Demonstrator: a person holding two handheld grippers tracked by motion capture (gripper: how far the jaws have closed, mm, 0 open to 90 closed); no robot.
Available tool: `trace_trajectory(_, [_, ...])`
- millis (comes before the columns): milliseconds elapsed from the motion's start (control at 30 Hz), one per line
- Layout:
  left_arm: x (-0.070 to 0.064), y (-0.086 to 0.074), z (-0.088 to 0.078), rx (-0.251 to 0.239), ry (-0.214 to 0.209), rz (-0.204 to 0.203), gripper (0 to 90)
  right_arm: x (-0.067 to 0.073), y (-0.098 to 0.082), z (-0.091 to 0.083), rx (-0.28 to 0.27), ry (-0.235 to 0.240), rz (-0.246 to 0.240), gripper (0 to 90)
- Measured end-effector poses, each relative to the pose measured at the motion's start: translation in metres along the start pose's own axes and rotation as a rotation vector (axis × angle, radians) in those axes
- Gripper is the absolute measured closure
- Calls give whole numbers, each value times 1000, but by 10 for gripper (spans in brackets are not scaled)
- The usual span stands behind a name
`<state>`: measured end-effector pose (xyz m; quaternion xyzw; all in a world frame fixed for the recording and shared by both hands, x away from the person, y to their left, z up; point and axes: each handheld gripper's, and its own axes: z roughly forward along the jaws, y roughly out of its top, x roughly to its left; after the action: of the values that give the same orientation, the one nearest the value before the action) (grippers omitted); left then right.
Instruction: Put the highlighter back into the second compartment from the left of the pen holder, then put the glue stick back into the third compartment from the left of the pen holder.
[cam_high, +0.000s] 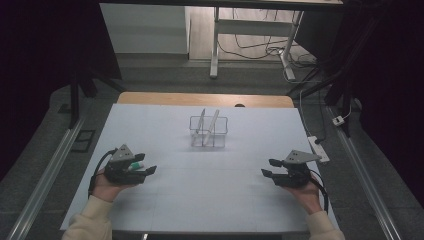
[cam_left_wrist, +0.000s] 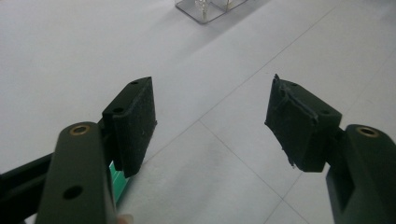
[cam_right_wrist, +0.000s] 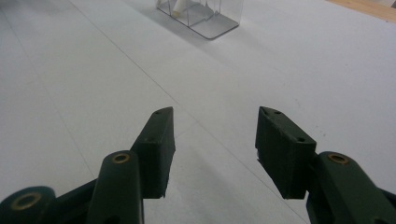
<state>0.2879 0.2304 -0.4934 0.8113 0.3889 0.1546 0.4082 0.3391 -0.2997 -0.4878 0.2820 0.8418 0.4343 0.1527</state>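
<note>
A clear plastic rack (cam_high: 208, 131) with compartments stands at the middle of the white table sheet (cam_high: 200, 190); two white sticks lean in it. My left gripper (cam_high: 145, 164) rests low at the left front, open, with bare sheet between its pads. A small green and white part (cam_high: 136, 165) shows by its jaw. At the right front my right gripper (cam_high: 269, 167) is open and holds nothing. In the left gripper view the left gripper (cam_left_wrist: 210, 88) points towards the rack (cam_left_wrist: 208, 9). In the right gripper view the right gripper (cam_right_wrist: 215, 114) also faces the rack (cam_right_wrist: 205, 16).
The wooden table edge (cam_high: 205, 99) shows behind the sheet. A power strip (cam_high: 318, 148) lies on the floor at the right, and a desk frame with cables (cam_high: 250, 45) stands beyond. Bare sheet lies between both grippers and the rack.
</note>
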Motion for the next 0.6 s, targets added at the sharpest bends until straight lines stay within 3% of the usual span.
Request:
trace_trajectory(300, [7,-1,-4,13,-3,-12,326,1,-1,0,6,-1,-2,462])
trace_trajectory(600, [13,-3,-8,25,23,-19,323,0,-3,1,26,-3,-2,455])
